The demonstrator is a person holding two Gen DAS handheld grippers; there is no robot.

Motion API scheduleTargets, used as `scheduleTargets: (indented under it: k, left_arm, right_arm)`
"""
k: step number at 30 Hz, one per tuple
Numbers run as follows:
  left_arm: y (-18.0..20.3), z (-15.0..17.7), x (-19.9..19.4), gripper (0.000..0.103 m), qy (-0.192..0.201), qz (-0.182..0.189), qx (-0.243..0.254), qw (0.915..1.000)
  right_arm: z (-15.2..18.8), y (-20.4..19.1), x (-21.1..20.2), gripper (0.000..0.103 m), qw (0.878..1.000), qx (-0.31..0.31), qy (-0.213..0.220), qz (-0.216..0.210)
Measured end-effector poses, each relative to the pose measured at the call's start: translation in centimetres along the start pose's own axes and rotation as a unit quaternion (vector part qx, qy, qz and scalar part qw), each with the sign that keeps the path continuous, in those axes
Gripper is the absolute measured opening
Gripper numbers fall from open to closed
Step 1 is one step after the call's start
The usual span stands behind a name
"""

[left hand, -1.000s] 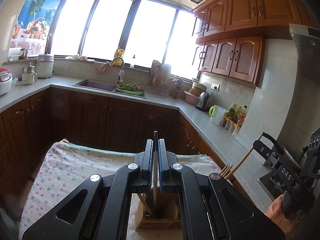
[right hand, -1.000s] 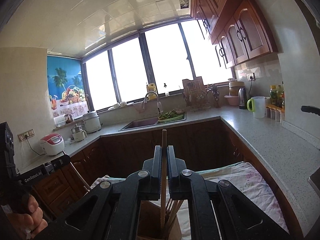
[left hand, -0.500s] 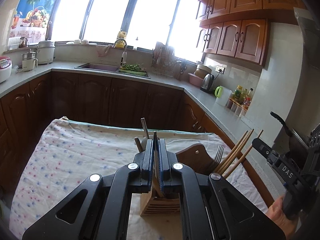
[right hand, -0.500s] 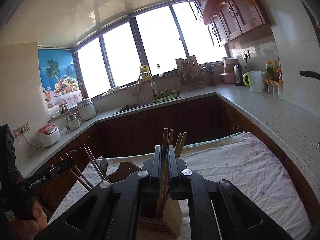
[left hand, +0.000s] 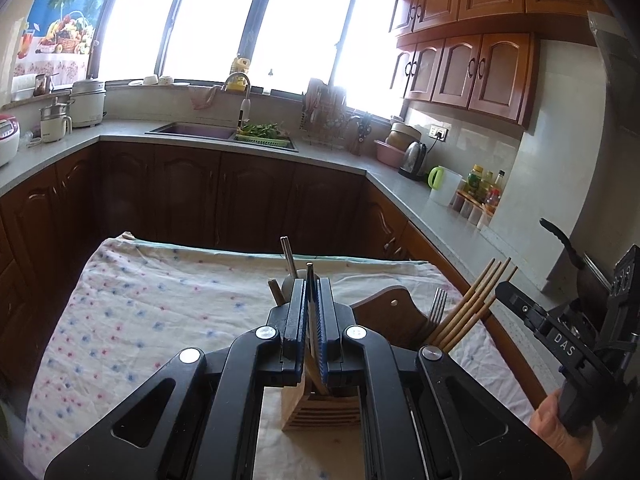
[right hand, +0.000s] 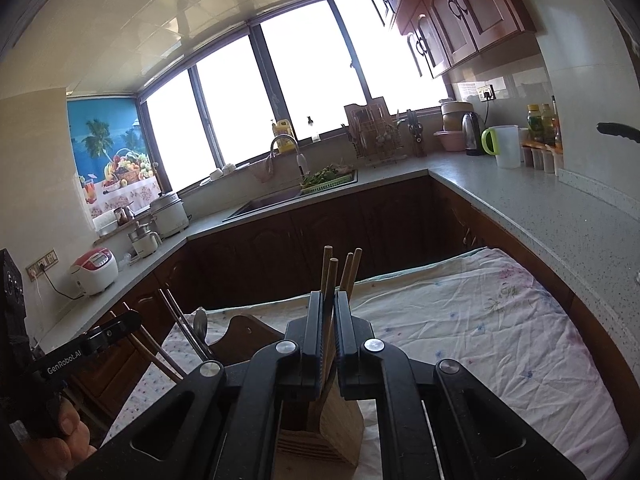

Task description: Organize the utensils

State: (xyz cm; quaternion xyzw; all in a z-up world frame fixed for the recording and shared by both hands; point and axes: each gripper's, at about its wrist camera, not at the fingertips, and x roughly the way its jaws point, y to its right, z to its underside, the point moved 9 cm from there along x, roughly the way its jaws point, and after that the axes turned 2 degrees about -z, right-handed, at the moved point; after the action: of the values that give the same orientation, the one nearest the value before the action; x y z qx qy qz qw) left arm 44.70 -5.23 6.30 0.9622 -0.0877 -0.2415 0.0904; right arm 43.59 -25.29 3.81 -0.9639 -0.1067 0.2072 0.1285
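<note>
Over a kitchen table draped in a dotted cloth (left hand: 160, 304), two hand-held grippers lower utensils into a slatted wooden holder (left hand: 320, 412) that stands near the table's front edge. The left gripper (left hand: 311, 312) is clamped on a thin dark-tipped utensil (left hand: 310, 276), its lower end already angling into the holder's left compartment beside metal chopsticks (left hand: 287, 256) and a spoon. The right gripper (right hand: 328, 320) is pinched tight on a wooden chopstick (right hand: 326, 276), which stands among three others in the right-hand compartment of the holder (right hand: 332, 420). A fork (left hand: 436, 308) and the wooden bundle (left hand: 472, 304) lean toward the table's right edge. Judging from this, each stick seems nearly seated; releasing well likely means letting the tip bottom out first, then parting the jaws gently and lifting straight up so neighbouring utensils are not dragged out.
</note>
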Motion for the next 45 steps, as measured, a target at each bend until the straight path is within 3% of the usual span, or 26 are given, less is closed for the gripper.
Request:
scheduleTargets:
  k: [8,12,14,15,17,20,22,27,31,34,38,45]
  left_arm:
    - [0.2,0.0,0.0,0.005,-0.001,-0.005,0.004,1.0000]
    - [0.4,-0.1,-0.3,0.013,-0.006,0.007,0.003,1.0000]
    - [0.6,-0.2,-0.7,0.026,-0.002,0.017,0.002,0.9999]
    - [0.9,-0.3,-1.0,0.030,0.001,0.021,0.002,0.9998]
    - [1.5,-0.5,-1.8,0.050,0.012,0.028,0.006,0.9995]
    - [2.1,-1.0,-3.1,0.067,0.037,0.027,0.015,0.9988]
    - [2.4,-1.2,-3.6,0.067,0.042,0.036,0.015,0.9984]
    - [2.0,-1.2,-4.8,0.068,0.042,0.037,0.008,0.9984]
    - [0.7,-0.4,-6.0,0.084,0.041,0.017,0.001,0.9990]
    - [-0.2,0.7,-7.0,0.089,0.037,0.002,-0.004,0.9993]
    - [-1.5,2.8,-8.1,0.091,0.021,-0.007,-0.015,0.9996]
    - [-2.9,6.1,-10.3,0.091,0.003,-0.024,-0.025,0.9994]
  right_arm:
    - [0.0,0.3,0.2,0.006,1.000,0.001,-0.006,-0.002]
    - [-0.4,0.4,-0.3,0.013,1.000,0.009,0.000,-0.007]
    - [-0.8,0.3,-0.8,0.028,1.000,0.013,0.008,-0.011]
    - [-1.0,0.3,-1.1,0.044,1.000,0.014,0.012,-0.013]
    - [-1.3,0.2,-1.7,0.050,1.000,0.013,0.019,-0.014]
    - [-1.7,0.3,-2.6,0.062,0.999,0.020,0.030,-0.017]
    - [-2.1,0.5,-3.4,0.069,0.999,0.024,0.039,-0.015]
    - [-2.4,1.2,-4.9,0.073,0.998,0.040,0.049,-0.018]
    - [-1.9,1.0,-6.0,0.082,0.998,0.038,0.050,-0.022]
    - [-1.0,0.7,-6.8,0.085,0.998,0.034,0.045,-0.027]
    - [0.5,0.4,-7.8,0.090,0.998,0.038,0.039,-0.031]
    - [3.1,-0.2,-9.8,0.091,0.998,0.039,0.024,-0.033]
